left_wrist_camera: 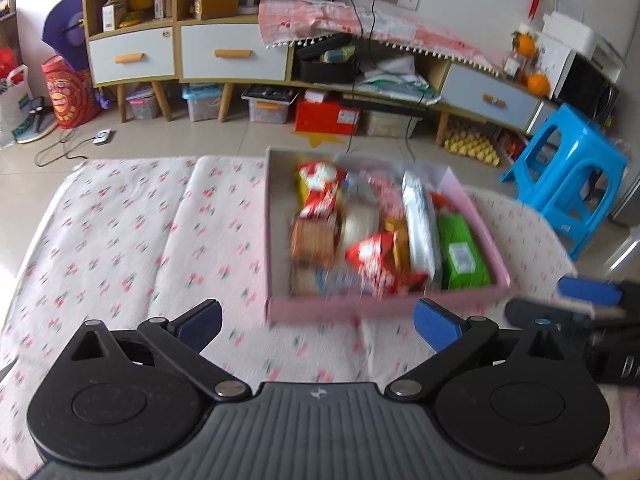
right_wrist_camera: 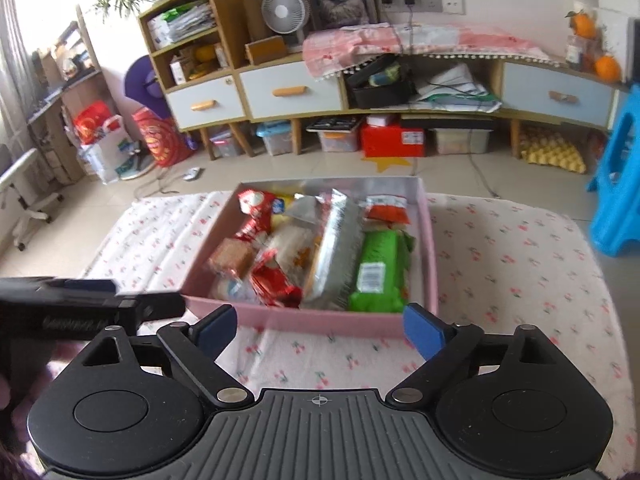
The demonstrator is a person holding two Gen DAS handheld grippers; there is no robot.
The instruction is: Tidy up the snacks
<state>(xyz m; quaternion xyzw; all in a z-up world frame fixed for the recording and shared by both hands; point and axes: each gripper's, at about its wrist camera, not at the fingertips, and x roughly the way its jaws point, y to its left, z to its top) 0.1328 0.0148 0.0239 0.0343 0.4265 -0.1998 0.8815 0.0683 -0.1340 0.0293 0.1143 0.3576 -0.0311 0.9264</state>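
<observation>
Both tools hang spread and empty just short of the pink box (right_wrist_camera: 312,322) — the left gripper (left_wrist_camera: 318,322) and the right gripper (right_wrist_camera: 320,330) grasp nothing, so this looks like a pause between picks, or possibly the finish. The snacks sit packed inside the shallow cardboard box on the cherry-print cloth (right_wrist_camera: 512,264): a long crinkled silver packet (right_wrist_camera: 334,256), a glossy green pack (right_wrist_camera: 378,272) hard against the right wall, red foil wrappers (right_wrist_camera: 274,284) and a square brown biscuit (left_wrist_camera: 314,240) (the left view is blurred, so wrappers there are hard to name). No loose snack shows on the cloth; any next move would call for finding one.
</observation>
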